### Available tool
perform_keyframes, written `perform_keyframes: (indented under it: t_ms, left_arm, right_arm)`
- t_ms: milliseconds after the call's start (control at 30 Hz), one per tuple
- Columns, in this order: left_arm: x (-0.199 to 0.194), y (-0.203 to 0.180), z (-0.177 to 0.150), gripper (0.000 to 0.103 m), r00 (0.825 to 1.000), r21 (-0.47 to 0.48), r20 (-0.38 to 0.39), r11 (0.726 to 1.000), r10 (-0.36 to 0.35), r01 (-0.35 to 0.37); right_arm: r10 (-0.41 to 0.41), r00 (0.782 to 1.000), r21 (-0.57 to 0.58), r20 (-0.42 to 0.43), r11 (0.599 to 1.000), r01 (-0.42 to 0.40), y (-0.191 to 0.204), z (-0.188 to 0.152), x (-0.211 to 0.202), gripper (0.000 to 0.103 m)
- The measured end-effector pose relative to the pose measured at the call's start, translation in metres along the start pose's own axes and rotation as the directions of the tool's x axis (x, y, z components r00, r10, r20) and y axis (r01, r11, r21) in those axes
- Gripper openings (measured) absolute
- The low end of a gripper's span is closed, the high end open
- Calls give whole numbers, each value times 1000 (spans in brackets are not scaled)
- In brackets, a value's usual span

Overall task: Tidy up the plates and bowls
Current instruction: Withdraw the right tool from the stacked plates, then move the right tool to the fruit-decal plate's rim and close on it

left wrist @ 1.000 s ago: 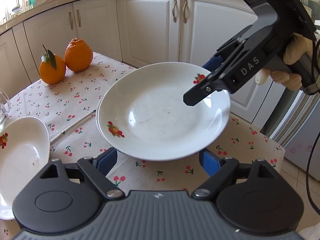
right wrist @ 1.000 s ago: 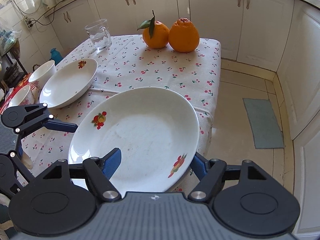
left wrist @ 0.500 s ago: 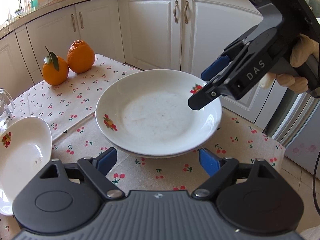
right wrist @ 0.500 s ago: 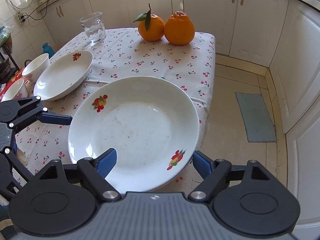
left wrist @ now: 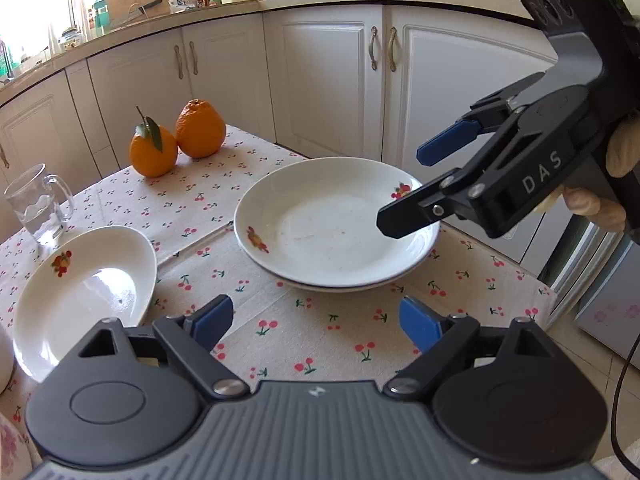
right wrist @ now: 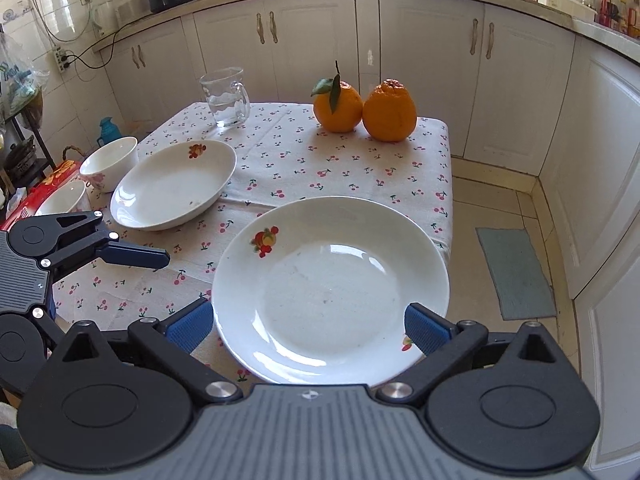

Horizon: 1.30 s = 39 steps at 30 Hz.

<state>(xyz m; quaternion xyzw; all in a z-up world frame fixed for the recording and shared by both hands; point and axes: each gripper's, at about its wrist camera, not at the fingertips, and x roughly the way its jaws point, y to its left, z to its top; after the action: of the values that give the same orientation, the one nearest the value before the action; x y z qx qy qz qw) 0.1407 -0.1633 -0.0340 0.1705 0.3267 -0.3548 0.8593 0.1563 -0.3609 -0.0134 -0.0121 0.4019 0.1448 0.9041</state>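
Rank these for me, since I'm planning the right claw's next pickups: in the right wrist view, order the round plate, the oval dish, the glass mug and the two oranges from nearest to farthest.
1. Round plate: between the opening claw's fingers, not gripped.
2. Oval dish: left, mid-table.
3. Glass mug at far left and oranges at far right: too close to call.
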Motion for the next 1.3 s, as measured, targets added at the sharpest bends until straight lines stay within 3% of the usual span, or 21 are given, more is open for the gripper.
perform_keyframes:
  t_ms: [200,367,600,767,1100,1300]
  left_arm:
    - [-32,12,-15,94,998,-56,8,996,64,-64]
    - [-53,25,-26,94,993,-113,22,987,114,-111]
    - [-82,41,-39,94,979,-139,24,971,200,-195]
    - [-95,53,-47,94,966,-127,-2,958,260,-258]
    - [-111,80,-56,94,966,-118,-12,959,257,-257]
    - [-103,90,-57,95,964,-161,-32,951,263,-265]
  right_arm:
    - [11,998,-12,67,1000,-10,27,-7,-11,103]
    - [78,992,-63,95,995,-72,54,-7,-19,103]
    - [82,994,-137,79,988,-70,92,-4,-13,103]
    - [121,991,-159,50,981,-111,116,-4,3,103]
    - [102,994,-188,33,978,-94,153,-3,31,103]
    - [93,996,-195,12,977,-89,161,2,55,103]
